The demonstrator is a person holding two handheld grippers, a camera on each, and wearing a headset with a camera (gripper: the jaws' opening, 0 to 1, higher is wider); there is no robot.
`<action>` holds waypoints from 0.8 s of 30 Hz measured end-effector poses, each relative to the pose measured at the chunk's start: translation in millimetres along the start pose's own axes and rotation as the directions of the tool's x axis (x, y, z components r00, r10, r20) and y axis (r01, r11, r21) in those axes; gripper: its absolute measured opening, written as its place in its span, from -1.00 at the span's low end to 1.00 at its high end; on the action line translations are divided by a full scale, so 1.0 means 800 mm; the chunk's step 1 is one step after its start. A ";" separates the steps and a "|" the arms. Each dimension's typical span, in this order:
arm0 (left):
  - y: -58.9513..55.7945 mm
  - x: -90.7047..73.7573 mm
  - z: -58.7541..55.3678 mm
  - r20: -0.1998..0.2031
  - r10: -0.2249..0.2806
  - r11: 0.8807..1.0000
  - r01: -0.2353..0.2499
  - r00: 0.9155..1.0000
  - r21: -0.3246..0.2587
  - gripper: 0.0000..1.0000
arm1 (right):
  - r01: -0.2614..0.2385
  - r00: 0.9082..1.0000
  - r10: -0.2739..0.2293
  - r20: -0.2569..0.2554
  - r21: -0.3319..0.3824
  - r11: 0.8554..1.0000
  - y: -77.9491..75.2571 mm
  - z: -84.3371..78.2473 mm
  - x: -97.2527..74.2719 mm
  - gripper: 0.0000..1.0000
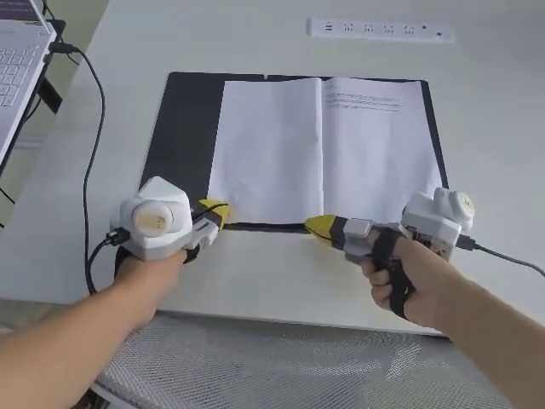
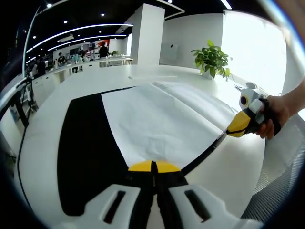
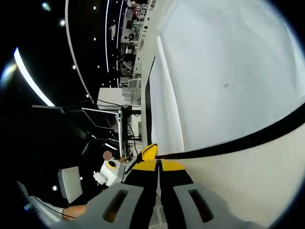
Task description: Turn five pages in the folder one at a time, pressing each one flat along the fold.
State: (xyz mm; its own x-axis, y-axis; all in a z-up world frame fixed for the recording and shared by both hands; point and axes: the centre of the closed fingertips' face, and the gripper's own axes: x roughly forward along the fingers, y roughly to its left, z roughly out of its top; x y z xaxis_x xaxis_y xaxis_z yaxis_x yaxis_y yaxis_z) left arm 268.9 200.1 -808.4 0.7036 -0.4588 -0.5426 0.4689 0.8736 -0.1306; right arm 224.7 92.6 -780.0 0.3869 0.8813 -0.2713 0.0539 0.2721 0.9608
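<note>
Atop the right page (image 1: 375, 153), print (image 1: 362, 100) illegible.

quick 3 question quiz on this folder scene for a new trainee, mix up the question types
1. True or false: the folder lies closed on the table.
2. Where do the right gripper's tips sit? A) at the folder's far edge B) at its near edge, close to the fold C) over the middle of the left page
3. Are the left gripper's jaws open or shut?

Key: 1 false, it lies open; 2 B; 3 shut.
</note>
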 end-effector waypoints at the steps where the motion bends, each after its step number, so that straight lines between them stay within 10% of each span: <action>1: 0.000 0.000 0.000 -0.002 0.000 1.000 0.000 1.000 -0.003 -1.00 | -0.005 1.000 0.005 0.004 -0.003 1.000 0.002 0.000 -0.002 -1.00; 11: -0.020 -0.008 0.012 -0.009 -0.050 0.998 0.050 0.999 -0.027 -0.63 | 0.027 0.994 -0.010 0.104 -0.170 0.985 0.017 0.028 -0.048 -0.68; 24: -0.033 -0.060 0.043 0.002 -0.076 0.994 0.076 0.997 -0.074 0.04 | 0.226 0.948 -0.125 0.292 -0.343 0.912 0.021 0.045 -0.138 0.07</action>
State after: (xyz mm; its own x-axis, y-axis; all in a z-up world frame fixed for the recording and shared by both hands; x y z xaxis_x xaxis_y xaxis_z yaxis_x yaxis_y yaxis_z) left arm 241.3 193.8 -750.0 0.6673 -0.5242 -0.5291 0.4801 0.8459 -0.2324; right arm 216.2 -14.3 -731.4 0.6287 0.6891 -0.3604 -0.1791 0.5793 0.7952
